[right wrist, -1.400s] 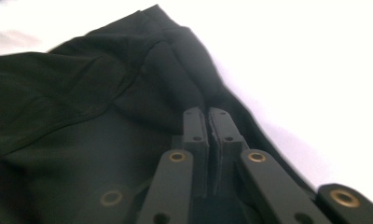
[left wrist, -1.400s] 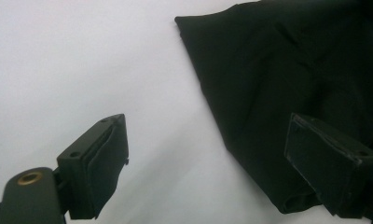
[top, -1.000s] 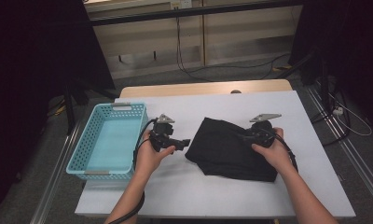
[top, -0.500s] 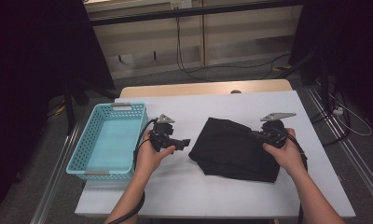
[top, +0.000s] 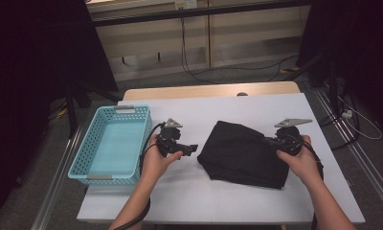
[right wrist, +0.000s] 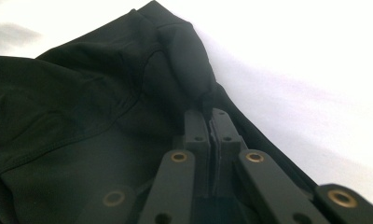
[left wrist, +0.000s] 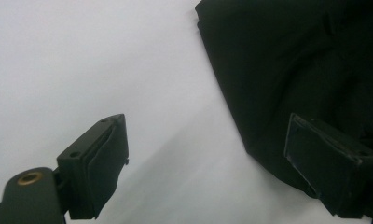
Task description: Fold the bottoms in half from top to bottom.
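A black cloth (top: 242, 153) lies folded and rumpled on the white table (top: 218, 110), right of centre. My left gripper (top: 193, 149) hovers just off the cloth's left edge, pointing toward it. In the left gripper view its jaws stand wide apart (left wrist: 205, 123) with bare table between them, and the cloth (left wrist: 292, 56) reaches the right jaw. My right gripper (top: 268, 140) is at the cloth's right edge. In the right gripper view its jaws (right wrist: 209, 114) are pressed together on a bunched fold of the cloth (right wrist: 82, 107).
A light blue perforated basket (top: 115, 111) stands on the table's left side, close to my left hand. Bare white tabletop surrounds the cloth at the back and front. Cables and dark stands lie on the floor beyond the table.
My right gripper has moved to the right with the cloth's edge, drawing the cloth out that way. The left gripper has barely moved.
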Motion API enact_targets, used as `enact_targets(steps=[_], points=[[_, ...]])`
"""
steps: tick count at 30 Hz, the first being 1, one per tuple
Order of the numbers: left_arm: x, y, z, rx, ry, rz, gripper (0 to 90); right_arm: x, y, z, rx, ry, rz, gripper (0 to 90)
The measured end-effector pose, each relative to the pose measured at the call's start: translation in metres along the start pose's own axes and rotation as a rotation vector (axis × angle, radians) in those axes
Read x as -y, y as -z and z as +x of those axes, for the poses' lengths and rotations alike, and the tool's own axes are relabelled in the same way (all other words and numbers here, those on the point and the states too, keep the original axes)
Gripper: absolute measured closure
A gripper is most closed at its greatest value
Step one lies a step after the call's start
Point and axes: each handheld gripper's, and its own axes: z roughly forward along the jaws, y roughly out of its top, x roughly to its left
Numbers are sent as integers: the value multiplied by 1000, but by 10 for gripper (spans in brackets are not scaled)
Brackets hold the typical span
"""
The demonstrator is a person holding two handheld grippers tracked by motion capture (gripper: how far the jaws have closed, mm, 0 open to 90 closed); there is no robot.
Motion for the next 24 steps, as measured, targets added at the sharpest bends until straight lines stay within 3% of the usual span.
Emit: enact_targets(steps=[15,17,18,20,22,24], points=[[3,-10,-13,27,-1,11,133,18,21,-12,49,-10,43,863],[4,-12,-15,32,-1,9,133,20,20,-11,57,6,56,809],[4,-13,-18,16,4,3,133,20,19,-9,67,11,55,740],[4,-14,-18,37,4,3,133,19,18,-7,72,20,42,690],[4,-16,-20,41,8,5,133,17,18,-4,73,18,27,581],[5,-19,-21,42,10,7,133,15,17,-1,70,25,18,550]])
